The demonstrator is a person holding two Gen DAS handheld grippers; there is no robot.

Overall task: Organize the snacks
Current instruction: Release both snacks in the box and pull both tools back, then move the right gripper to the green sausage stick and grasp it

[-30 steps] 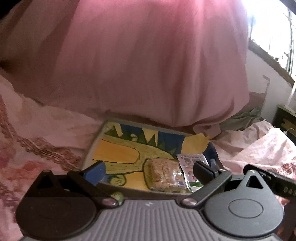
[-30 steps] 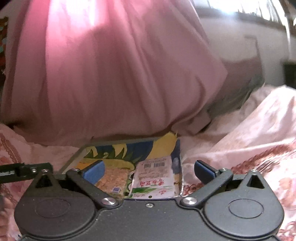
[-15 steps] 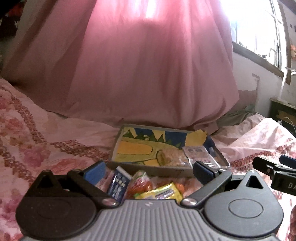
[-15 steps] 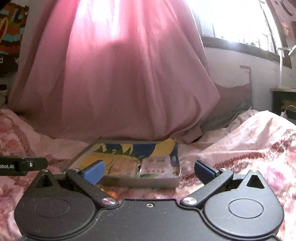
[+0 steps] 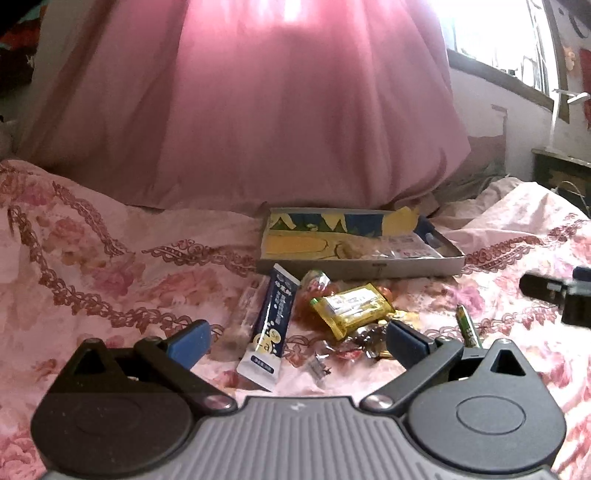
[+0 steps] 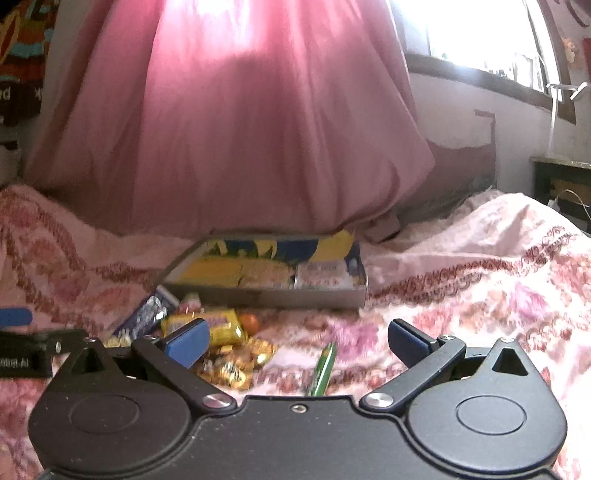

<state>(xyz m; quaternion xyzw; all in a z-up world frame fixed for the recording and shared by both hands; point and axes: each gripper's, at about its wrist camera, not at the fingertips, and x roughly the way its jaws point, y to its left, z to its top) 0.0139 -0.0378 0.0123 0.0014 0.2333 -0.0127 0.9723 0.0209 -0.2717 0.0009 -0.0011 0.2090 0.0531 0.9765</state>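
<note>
Above the near part of the bedspread (image 5: 110, 266) | my left gripper (image 5: 297, 341) and right gripper (image 6: 297, 341) hover level, jaws apart, empty | snack pile (image 5: 332, 314) lies loose before the tray (image 5: 362, 264) | two packets sit in the tray's right end | green stick (image 6: 323, 367) lies apart | pink curtain (image 5: 258, 110) behind.

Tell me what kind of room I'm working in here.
Most likely a bedroom, on a bed. The snacks and the shallow tray lie on a pink floral bedspread, a pink curtain hangs behind, and a bright window sits at upper right.
</note>
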